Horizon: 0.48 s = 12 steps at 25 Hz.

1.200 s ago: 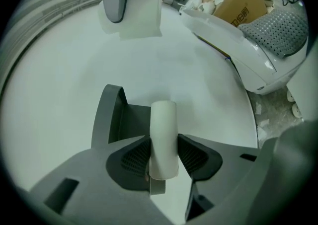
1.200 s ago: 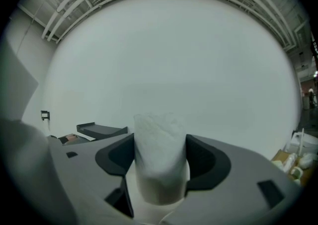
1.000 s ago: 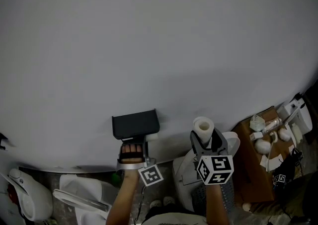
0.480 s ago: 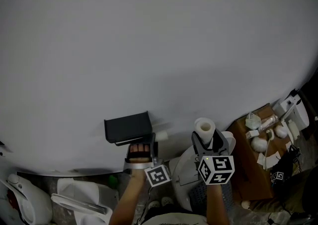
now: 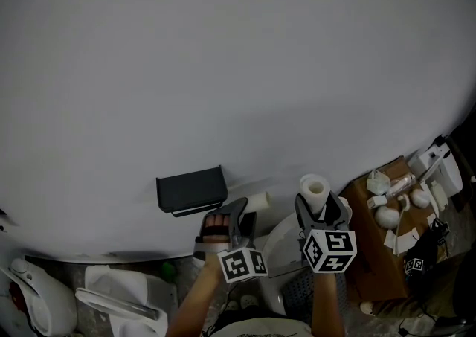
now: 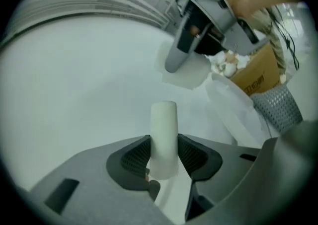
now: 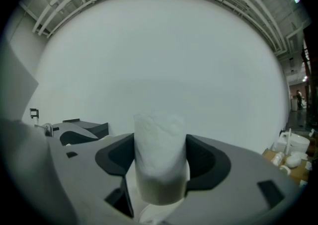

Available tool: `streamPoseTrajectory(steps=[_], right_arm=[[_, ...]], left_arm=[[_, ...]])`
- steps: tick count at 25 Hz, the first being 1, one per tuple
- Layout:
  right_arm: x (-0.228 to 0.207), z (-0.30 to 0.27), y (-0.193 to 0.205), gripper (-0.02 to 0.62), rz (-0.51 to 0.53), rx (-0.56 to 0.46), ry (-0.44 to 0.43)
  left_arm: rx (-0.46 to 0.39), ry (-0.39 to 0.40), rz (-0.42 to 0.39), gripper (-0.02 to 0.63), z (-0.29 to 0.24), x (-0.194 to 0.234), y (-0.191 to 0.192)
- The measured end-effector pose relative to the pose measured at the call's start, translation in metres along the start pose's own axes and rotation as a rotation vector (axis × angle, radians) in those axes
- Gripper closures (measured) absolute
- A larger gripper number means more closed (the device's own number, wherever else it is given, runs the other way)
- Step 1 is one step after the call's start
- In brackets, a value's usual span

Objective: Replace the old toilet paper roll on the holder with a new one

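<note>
Big plain white wall [image 5: 223, 68] fills most of the view. Off to the right there's a cardboard box [image 5: 372, 268] with white odds and ends [image 5: 388, 216] on top, and a mesh wastebasket [image 6: 278, 107] just beside it.

Matt black holder [image 5: 190, 189], soft embossed paper roll [image 7: 159, 159], smooth matt pale tube [image 6: 164, 134]
</note>
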State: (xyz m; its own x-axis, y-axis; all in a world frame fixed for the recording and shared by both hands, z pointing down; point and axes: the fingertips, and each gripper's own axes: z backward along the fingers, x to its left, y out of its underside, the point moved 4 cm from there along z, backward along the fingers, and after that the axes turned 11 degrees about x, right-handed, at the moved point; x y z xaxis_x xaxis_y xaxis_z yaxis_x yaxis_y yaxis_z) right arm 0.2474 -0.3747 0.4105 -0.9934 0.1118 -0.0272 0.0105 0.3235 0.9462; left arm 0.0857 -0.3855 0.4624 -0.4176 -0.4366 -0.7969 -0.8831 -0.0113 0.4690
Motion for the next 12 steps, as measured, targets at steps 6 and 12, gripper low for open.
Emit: streamPoseTrajectory(steps=[6, 12], right_arm=[[0.008, 0.003, -0.003, 0.299, 0.004, -0.015, -0.012], [0.033, -0.001, -0.007, 0.299, 0.017, -0.019, -0.062]], left_arm=[[-0.221, 0.158, 0.453, 0.433, 0.035, 0.030, -0.005], [-0.320, 0.138, 0.755, 0.433, 0.076, 0.078, 0.026]])
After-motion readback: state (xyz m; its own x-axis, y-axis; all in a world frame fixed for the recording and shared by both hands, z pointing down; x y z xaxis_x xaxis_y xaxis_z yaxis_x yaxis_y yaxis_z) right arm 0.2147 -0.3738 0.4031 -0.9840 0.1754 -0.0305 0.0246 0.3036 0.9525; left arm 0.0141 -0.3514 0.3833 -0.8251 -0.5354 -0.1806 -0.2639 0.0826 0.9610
